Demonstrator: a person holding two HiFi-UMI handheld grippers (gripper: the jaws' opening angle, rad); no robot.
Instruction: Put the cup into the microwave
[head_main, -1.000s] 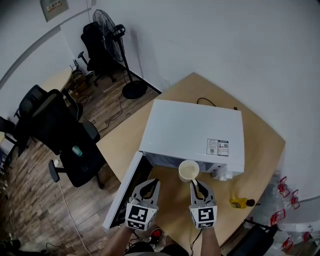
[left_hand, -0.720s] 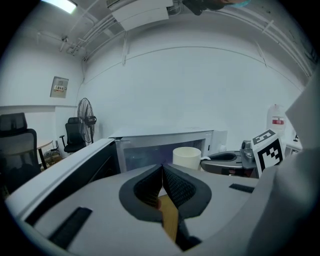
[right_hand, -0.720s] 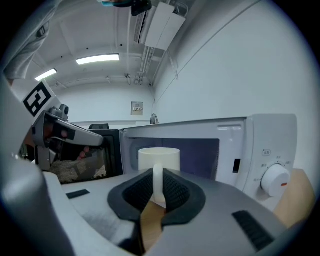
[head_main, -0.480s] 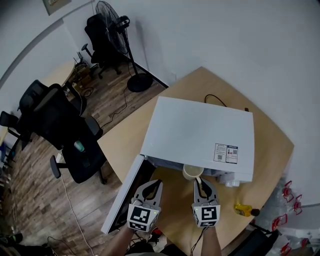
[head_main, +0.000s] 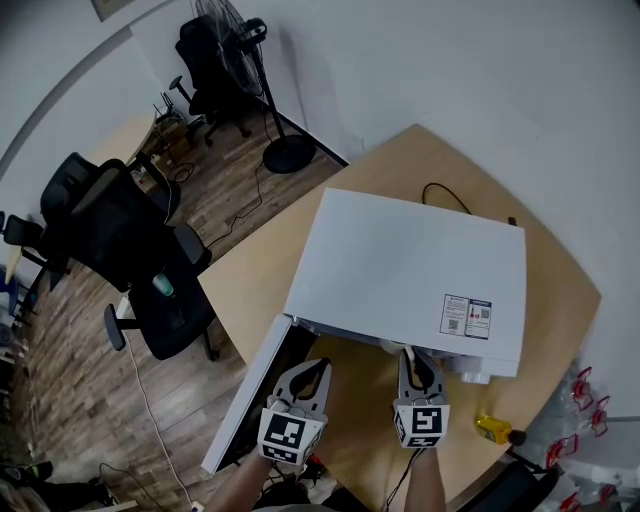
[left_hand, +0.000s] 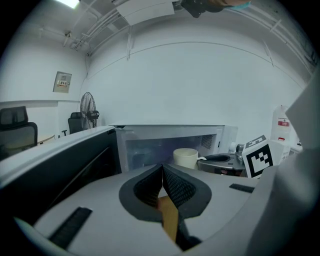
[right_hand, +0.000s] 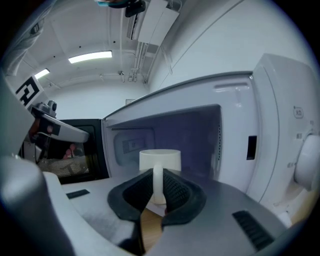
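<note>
The white microwave (head_main: 400, 270) stands on the wooden table with its door (head_main: 245, 400) swung open to the left. A cream cup (right_hand: 160, 159) hangs upright just inside the lit cavity (right_hand: 190, 135), and my right gripper (right_hand: 158, 184) is shut on its handle. In the head view the right gripper (head_main: 420, 362) reaches under the microwave's front edge, which hides the cup. The left gripper view shows the cup (left_hand: 186, 157) at the cavity mouth. My left gripper (head_main: 313, 372) hovers in front of the opening, beside the door, shut with nothing between its jaws.
A small yellow object (head_main: 492, 428) lies on the table at the right of the microwave. A black cable (head_main: 440, 190) runs behind it. Black office chairs (head_main: 150, 290) and a standing fan (head_main: 240, 60) are on the floor to the left.
Both grippers have moved forward and down toward the microwave. The cup went from in front of the opening to inside the cavity, out of the head view.
</note>
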